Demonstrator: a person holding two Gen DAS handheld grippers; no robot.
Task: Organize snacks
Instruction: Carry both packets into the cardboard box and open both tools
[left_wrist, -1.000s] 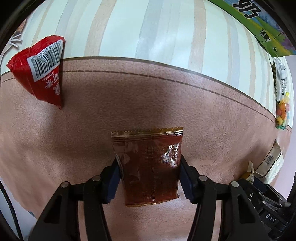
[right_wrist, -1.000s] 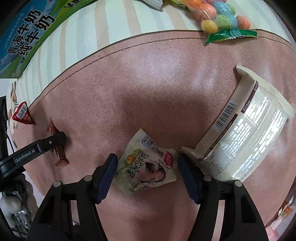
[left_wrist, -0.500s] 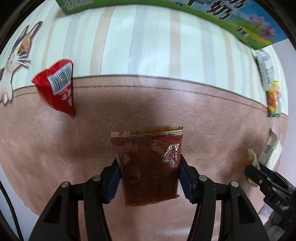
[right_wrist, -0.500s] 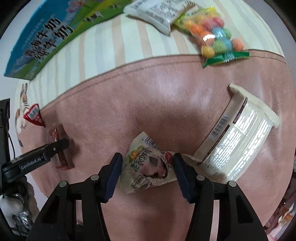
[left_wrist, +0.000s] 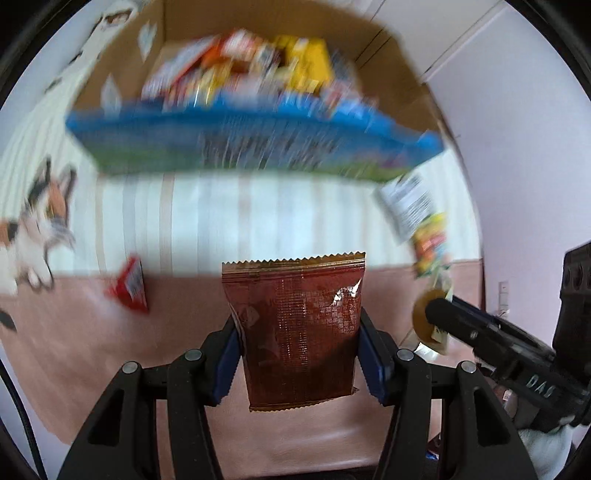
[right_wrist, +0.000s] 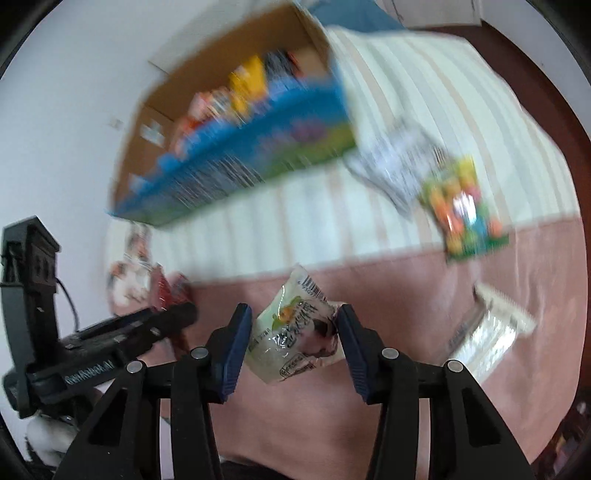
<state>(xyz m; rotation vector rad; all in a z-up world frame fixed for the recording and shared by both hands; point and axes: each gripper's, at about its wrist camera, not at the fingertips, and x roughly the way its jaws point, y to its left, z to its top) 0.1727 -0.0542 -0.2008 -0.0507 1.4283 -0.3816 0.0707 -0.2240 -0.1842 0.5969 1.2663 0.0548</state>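
Note:
My left gripper (left_wrist: 297, 347) is shut on a dark red foil snack packet (left_wrist: 297, 328) and holds it up above the pink cloth. My right gripper (right_wrist: 291, 341) is shut on a small white and green snack pouch (right_wrist: 295, 332), lifted off the cloth. A cardboard box with a blue and green front (left_wrist: 236, 136) stands at the back, with several colourful snacks inside; it also shows in the right wrist view (right_wrist: 236, 162). Both views are motion-blurred.
A small red packet (left_wrist: 129, 286) lies at the left on the cloth. A white packet (right_wrist: 399, 166), a bag of coloured candies (right_wrist: 461, 210) and a large cream pouch (right_wrist: 487, 332) lie at the right. The right gripper (left_wrist: 491, 343) shows in the left view.
Both grippers have lifted and tilted up with their packets held. The snack box has come into view at the back. The right gripper has closed on the white pouch and raised it.

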